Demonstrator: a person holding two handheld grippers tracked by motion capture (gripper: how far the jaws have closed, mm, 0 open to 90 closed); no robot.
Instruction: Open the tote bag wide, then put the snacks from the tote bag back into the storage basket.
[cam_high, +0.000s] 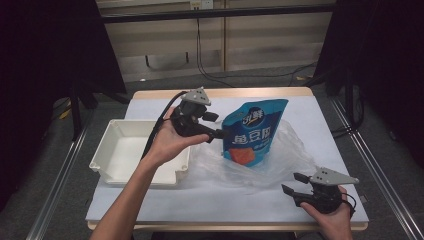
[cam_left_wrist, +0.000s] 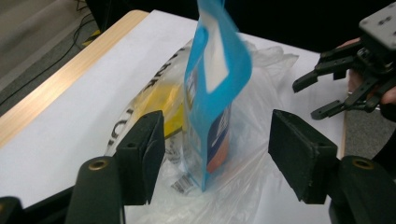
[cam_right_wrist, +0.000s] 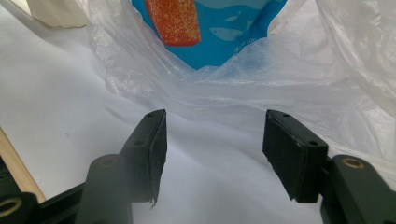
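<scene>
A bright blue pouch (cam_high: 255, 131) is seen at the centre of the high view, printed with white characters, a dark round emblem at its twelve o'clock and an orange-red patch at its six o'clock; small white fish shapes are shown on the blue in the right gripper view. A clear, whitish plastic bag (cam_high: 280, 160) is spread under it, and black lettering and a yellow area are seen through the film at nine o'clock of the pouch in the left gripper view. A white tray (cam_high: 107, 150) is placed at nine o'clock. The table (cam_high: 150, 107) is covered in white, with a pale wood edge. Both the left gripper (cam_high: 223, 134) and the right gripper (cam_high: 292, 183) are black, each topped with a grey plate.
</scene>
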